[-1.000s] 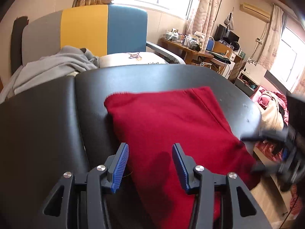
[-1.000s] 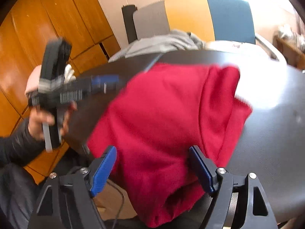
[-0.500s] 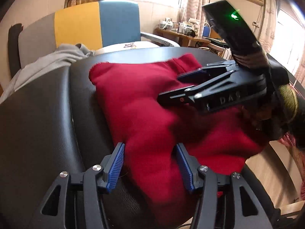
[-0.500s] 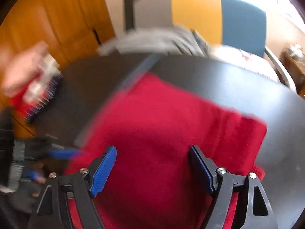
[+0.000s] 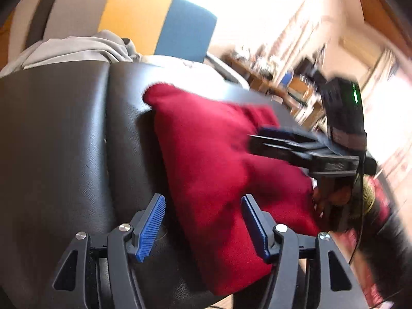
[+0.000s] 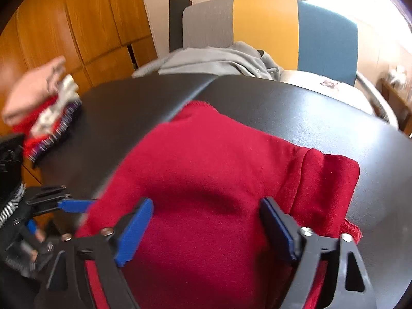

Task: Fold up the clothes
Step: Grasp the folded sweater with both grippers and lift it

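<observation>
Black padded tabletop (image 6: 296,108) is used as the folding surface, with the red garment (image 6: 206,170) laid on it, partly folded. Left gripper (image 5: 203,228) and right gripper (image 6: 206,229) are both being opened over the cloth, nothing pinched between the fingers, probably so that it is left lying flat.

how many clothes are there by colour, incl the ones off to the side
red garment on the black table: 1
grey garment on the chair: 1
folded stack, pink over red, too blurred to count: 1
total: 3
</observation>
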`<move>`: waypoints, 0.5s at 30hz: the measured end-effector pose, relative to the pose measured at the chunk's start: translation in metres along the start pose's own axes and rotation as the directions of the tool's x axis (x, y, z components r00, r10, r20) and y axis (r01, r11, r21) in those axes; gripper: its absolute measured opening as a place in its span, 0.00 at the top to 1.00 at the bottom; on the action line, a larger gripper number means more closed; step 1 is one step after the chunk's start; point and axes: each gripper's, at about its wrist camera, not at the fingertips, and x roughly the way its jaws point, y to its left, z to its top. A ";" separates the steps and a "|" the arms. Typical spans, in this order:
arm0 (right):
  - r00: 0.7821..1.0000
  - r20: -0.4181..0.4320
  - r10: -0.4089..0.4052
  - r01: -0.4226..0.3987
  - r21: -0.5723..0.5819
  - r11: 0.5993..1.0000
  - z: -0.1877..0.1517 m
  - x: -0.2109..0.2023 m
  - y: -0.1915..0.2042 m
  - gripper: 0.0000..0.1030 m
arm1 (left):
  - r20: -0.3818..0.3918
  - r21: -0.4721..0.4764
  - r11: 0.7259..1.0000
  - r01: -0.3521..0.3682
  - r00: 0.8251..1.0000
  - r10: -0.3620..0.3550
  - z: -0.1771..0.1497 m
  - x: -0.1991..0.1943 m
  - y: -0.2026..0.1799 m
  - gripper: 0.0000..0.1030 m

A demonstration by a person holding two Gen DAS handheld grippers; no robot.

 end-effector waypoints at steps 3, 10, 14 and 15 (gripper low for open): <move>0.997 0.053 0.064 -0.070 0.122 0.990 -0.003 -0.028 -0.024 0.00 | 0.008 -0.021 0.999 0.028 1.000 -0.028 0.012 0.000 0.012 0.39; 0.997 0.029 0.072 -0.078 0.370 0.926 -0.043 -0.053 -0.095 0.00 | -0.040 -0.024 0.996 0.086 0.995 -0.087 0.037 0.041 0.020 0.38; 0.991 -0.033 0.131 -0.105 0.420 0.901 -0.059 -0.028 -0.105 0.00 | -0.105 -0.068 0.986 0.150 0.982 -0.157 0.042 0.070 0.024 0.25; 0.988 -0.037 0.151 -0.122 0.416 0.901 -0.059 -0.021 -0.103 0.00 | -0.112 -0.074 0.984 0.163 0.979 -0.171 0.042 0.075 0.024 0.24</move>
